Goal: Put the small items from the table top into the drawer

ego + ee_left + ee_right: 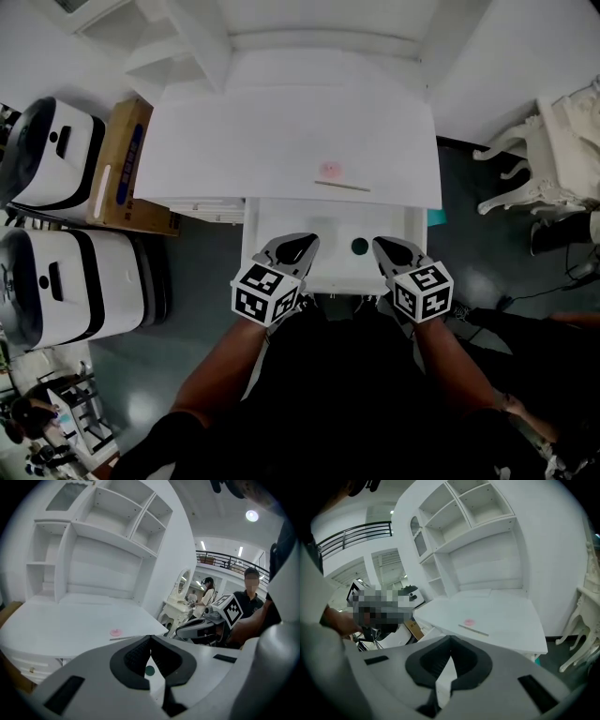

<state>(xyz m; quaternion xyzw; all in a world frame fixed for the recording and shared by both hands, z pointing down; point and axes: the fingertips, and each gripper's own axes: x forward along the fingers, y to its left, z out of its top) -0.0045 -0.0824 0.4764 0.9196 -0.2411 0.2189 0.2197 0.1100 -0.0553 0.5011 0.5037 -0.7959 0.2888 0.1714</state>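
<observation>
Drawer (pixel 328 225) is sitting open under the top (pixel 234 141), so you are getting a clear drop zone. Green disc (pixel 359 247) is lying inside it, toward the right. Pink item (pixel 330 170) and stick (pixel 342 186), maybe a pencil, too thin to tell, are lying just beside each other on the top near its front edge, not yet stowed. You are holding left gripper (pixel 292 249) and right gripper (pixel 394 251) over the drawer, both clenched with nothing between the jaws. Judging by that, you are sitting between drops. Next you are probably needing to open one and reach up for the pink item.
</observation>
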